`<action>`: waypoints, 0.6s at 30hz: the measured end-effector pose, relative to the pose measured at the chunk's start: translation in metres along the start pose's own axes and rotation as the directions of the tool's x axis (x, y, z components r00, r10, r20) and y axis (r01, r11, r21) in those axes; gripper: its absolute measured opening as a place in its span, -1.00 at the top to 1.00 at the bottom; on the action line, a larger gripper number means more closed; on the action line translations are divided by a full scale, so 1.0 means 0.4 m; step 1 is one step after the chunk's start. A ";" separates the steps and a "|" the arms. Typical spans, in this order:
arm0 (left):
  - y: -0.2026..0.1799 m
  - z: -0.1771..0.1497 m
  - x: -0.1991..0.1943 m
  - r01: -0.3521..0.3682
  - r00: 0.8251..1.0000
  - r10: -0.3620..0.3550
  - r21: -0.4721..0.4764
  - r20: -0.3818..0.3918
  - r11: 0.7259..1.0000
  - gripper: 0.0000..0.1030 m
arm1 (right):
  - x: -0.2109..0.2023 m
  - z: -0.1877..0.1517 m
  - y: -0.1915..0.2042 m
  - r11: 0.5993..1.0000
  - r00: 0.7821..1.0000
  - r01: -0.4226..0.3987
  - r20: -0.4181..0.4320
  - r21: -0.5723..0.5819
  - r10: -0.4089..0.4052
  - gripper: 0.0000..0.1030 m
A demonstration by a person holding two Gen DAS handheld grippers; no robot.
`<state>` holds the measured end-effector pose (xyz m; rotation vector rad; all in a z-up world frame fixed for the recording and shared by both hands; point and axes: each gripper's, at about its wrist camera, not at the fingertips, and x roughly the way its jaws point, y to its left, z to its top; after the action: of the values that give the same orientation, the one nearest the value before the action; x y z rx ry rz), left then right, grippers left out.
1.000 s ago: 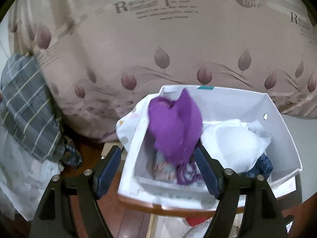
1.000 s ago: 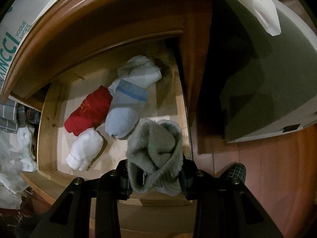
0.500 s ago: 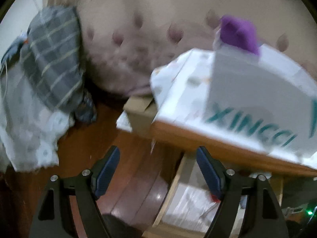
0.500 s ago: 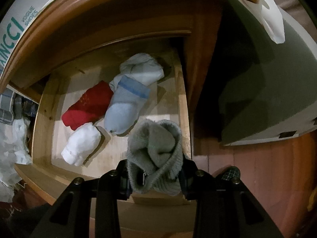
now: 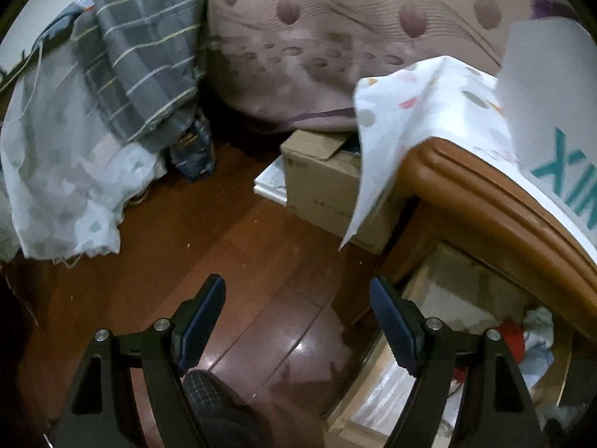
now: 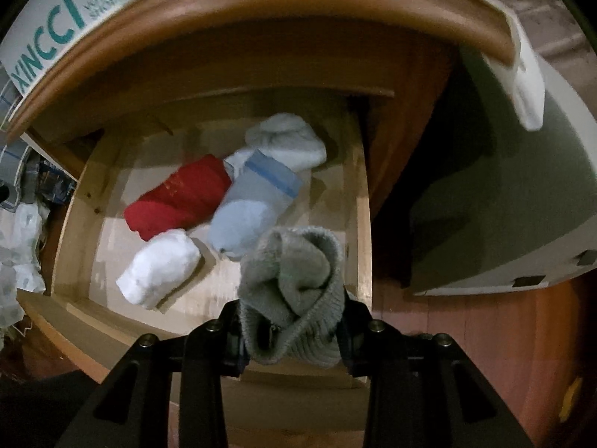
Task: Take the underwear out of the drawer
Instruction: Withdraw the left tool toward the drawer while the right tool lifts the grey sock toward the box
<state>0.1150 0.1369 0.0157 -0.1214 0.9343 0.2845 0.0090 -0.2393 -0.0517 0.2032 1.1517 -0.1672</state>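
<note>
Pinching a grey knitted bundle (image 6: 294,295) between its two black fingers, the right gripper (image 6: 293,330) holds it above the front right corner of the open wooden drawer (image 6: 360,224). On the drawer floor lie four more rolled pieces: a white roll (image 6: 158,268) near the front left, a red roll (image 6: 179,196) just behind it, a light blue and grey roll (image 6: 252,211) touching the red one on its right, and a pale grey-white roll (image 6: 285,140) at the back. Over the drawer curves the brown edge of the nightstand top (image 6: 231,0), and on it sits a white box with teal lettering (image 6: 48,26). To the right of the nightstand stands a large pale appliance-like body (image 6: 503,194) on the reddish wood floor (image 6: 522,336).

The left gripper (image 5: 296,321) has its blue-padded fingers spread wide with nothing between them, above the wood floor to the left of the drawer. Beyond it a cardboard box (image 5: 324,183) sits on the floor against a beige patterned bedspread (image 5: 317,37). A white spotted cloth (image 5: 418,112) hangs off the nightstand corner over that box. Further left, a grey plaid garment (image 5: 145,48) drapes over a white patterned fabric (image 5: 63,171).
</note>
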 end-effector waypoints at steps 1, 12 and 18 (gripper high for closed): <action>0.005 0.000 0.001 0.002 1.000 -0.002 -0.015 -0.003 1.000 -0.49 | -0.012 0.004 0.004 1.000 1.000 -0.003 0.005 -0.001 0.003 0.30; 0.070 0.014 0.013 -0.041 0.998 0.033 -0.141 -0.056 0.989 -0.51 | -0.252 0.100 0.022 0.999 0.994 0.009 0.113 -0.036 -0.005 0.30; 0.105 0.014 0.028 -0.102 0.992 0.087 -0.181 -0.089 0.978 -0.51 | -0.440 0.191 0.032 0.999 0.969 0.030 0.246 -0.045 -0.018 0.30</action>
<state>0.1131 0.1805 0.0108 -0.2617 0.9944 0.4578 0.0099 -0.2407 0.1405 0.1212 0.9112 -0.1806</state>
